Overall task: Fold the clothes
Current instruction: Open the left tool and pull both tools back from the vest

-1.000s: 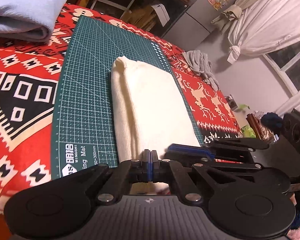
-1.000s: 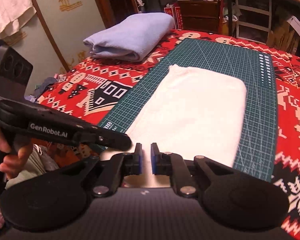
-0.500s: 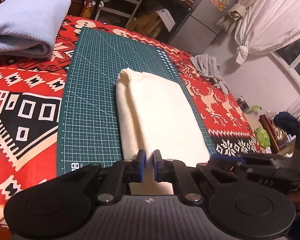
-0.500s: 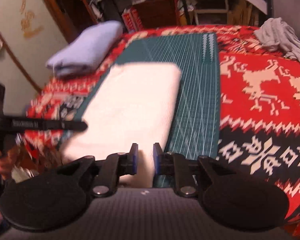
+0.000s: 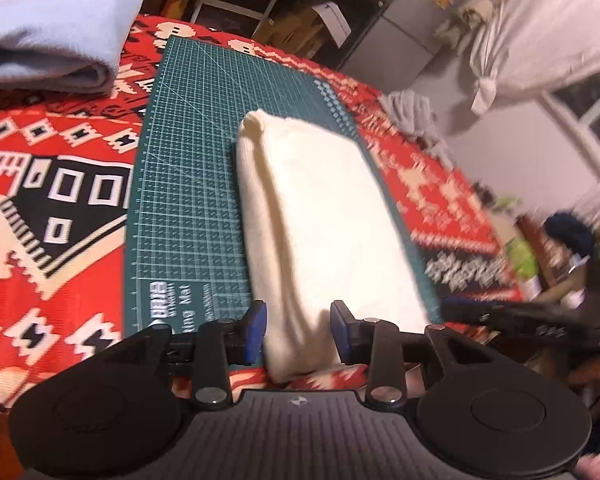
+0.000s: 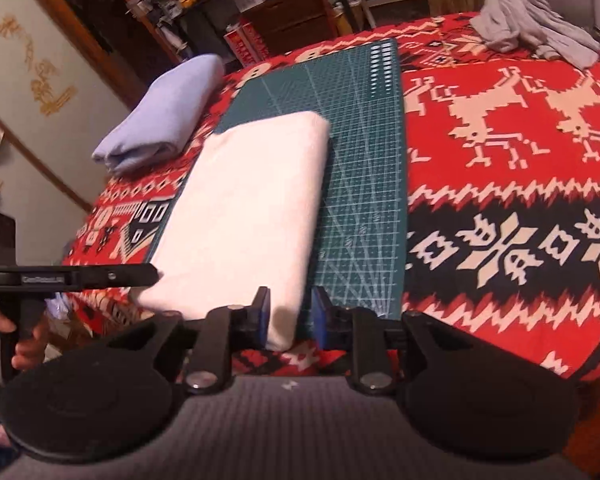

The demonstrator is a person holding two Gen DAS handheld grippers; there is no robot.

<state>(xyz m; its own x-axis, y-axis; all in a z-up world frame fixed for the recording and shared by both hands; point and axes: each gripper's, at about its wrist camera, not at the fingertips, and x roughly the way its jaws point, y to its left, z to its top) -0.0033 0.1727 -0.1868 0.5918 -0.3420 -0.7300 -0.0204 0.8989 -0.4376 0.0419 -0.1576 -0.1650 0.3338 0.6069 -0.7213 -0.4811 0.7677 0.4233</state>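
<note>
A cream garment [image 5: 320,208], folded into a long rectangle, lies on the green cutting mat [image 5: 188,160]. My left gripper [image 5: 299,332] is open, its blue pads on either side of the garment's near left corner. In the right wrist view the same cream garment [image 6: 252,200] rests on the mat [image 6: 360,160], and my right gripper [image 6: 291,316] stands open astride its near right corner. Neither pair of pads presses the cloth. Each gripper shows in the other's view: the right gripper [image 5: 520,316] and the left gripper [image 6: 80,276], held by a hand [image 6: 24,344].
A folded light blue garment [image 6: 160,120] lies left of the mat on the red patterned cloth [image 6: 500,160]. A crumpled grey garment [image 6: 532,32] sits at the far right corner. Shelves and furniture stand behind the table, and a curtain [image 5: 540,40] hangs at the right.
Both grippers have opened wider, the left from fully shut. They have moved onto the near end of the cream garment, the right swinging over to its right corner.
</note>
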